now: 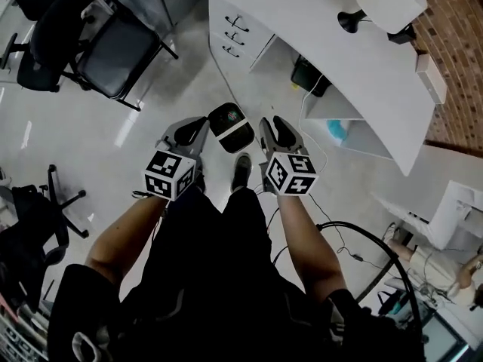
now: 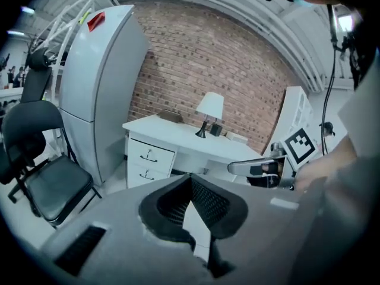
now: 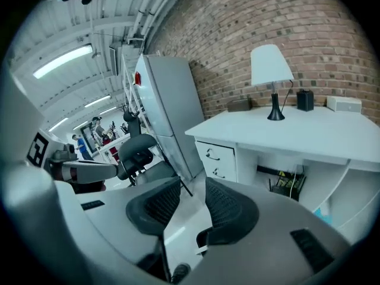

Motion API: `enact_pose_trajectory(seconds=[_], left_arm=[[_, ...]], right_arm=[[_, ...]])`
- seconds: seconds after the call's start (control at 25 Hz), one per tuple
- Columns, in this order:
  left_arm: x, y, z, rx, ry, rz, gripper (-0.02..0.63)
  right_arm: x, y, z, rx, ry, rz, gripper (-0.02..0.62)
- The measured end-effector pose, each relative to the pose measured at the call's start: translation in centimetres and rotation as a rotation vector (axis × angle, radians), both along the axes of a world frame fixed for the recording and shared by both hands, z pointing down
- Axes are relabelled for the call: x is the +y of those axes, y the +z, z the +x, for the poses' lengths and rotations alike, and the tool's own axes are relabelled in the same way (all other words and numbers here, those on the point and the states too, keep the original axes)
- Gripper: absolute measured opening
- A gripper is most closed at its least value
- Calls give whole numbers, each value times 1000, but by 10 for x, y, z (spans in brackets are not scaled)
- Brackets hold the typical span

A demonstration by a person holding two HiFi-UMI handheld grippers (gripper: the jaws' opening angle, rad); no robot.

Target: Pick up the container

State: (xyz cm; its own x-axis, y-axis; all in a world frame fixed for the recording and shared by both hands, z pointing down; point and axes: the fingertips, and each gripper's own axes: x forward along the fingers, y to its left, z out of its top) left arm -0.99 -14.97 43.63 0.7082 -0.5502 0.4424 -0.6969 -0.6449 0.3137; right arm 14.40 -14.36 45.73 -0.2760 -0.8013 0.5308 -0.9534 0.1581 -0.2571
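Two claws hang side by side in front of me above the pale floor (image 1: 151, 104). On my left claw (image 1: 198, 124), its own view shows the pad tips meeting at the front, so it is clenched on nothing. My right claw (image 1: 273, 125) is released, its pads standing apart with only floor in the gap. The container (image 1: 230, 127), dark with a light rim, lies on the floor just ahead of my shoe (image 1: 241, 170). From the head view it shows between the two claws, gripped by neither. Beyond it stands the white counter (image 1: 332, 44) with drawers (image 1: 235, 32) and a lamp (image 1: 385, 2). An office chair (image 1: 98, 40) sits off to the left.
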Motion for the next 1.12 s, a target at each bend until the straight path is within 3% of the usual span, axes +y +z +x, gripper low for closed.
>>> enact_pose_trajectory(seconds=[0.2,0.44,0.76,1.12], left_arm=[[10,61,15,-82,-30,-63,9],[15,133,22,-136,-20,-136,9],[21,216,16,-230,18,-224,9],[28,293,26,-278,77,-291,9]], right_arm=[[3,77,8,-68,28,-181,113],[14,148,11,-76,40,-322,156],[29,230,5,-89,38,-454,194],[32,307,-4,-128,82,-557,199]])
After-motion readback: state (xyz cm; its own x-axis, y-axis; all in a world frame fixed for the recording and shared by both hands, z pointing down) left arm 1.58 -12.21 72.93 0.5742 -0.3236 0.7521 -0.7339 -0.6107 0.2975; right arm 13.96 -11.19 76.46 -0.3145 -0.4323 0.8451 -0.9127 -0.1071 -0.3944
